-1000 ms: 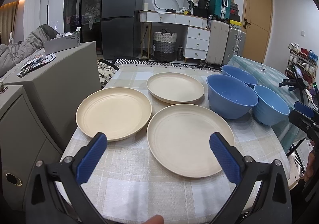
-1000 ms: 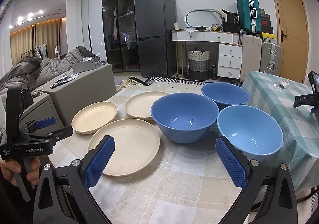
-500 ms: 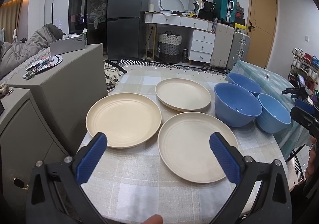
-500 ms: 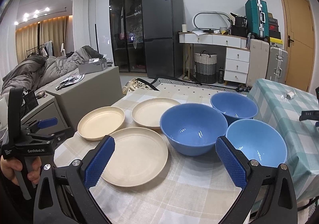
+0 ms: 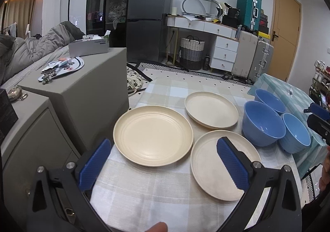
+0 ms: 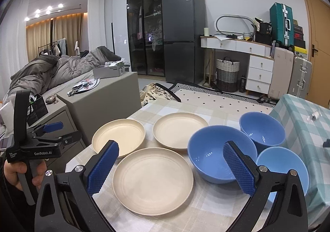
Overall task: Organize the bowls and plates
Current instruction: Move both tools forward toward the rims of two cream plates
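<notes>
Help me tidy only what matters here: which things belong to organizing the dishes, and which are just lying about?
Belongs to the job:
three cream plates
three blue bowls

Just lying about:
cardboard box
laundry basket
teal suitcase

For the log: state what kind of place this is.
Most likely a lived-in home, perhaps a studio flat: a fridge, a bed with a rumpled grey duvet, stacked suitcases, and a cloth-covered table set with plates and bowls.
</notes>
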The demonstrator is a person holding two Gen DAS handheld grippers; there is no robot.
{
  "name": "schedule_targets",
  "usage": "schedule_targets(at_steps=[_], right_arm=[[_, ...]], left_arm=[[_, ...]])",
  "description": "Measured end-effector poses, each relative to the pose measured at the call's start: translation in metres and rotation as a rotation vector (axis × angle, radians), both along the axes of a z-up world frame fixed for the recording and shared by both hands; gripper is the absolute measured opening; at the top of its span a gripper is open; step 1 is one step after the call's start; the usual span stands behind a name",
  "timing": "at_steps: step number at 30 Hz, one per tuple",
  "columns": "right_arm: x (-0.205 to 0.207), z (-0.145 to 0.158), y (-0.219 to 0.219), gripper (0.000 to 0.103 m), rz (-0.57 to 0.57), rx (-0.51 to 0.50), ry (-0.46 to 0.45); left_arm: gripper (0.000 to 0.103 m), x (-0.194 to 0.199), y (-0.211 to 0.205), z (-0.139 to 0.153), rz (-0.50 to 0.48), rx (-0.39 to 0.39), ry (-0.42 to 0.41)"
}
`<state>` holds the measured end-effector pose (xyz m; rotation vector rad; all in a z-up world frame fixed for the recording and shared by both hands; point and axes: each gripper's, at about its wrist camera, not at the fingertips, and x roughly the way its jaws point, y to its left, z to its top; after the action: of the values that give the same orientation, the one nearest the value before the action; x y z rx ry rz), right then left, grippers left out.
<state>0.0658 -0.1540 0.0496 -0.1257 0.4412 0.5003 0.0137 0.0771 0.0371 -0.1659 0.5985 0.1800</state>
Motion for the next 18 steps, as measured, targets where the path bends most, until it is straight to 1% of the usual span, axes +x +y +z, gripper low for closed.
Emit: schedule_targets(at_steps=[3,7,11,18], right_arm=[[0.002,0.009,0.012,0.103,0.025,-0.027,-0.021],[0.012,0.019,0.022,0.103,0.047,-0.028,-0.005],[0.020,0.024,0.034,0.103,0.067,-0.052,0.005],[0.039,0.028,0.053,0.103,0.106,-0.049,0.030]], left_arm=[[0.103,0.002,0.006,0.002,0.005,-0.002,0.000],[0.103,0.006,0.011,0.004,0.006,-0.006,0.006],[0.103,0.011,0.013,0.007,0.001,0.016,0.008],[0.103,0.024,0.029,0.002,0.029,0.007,0.050]])
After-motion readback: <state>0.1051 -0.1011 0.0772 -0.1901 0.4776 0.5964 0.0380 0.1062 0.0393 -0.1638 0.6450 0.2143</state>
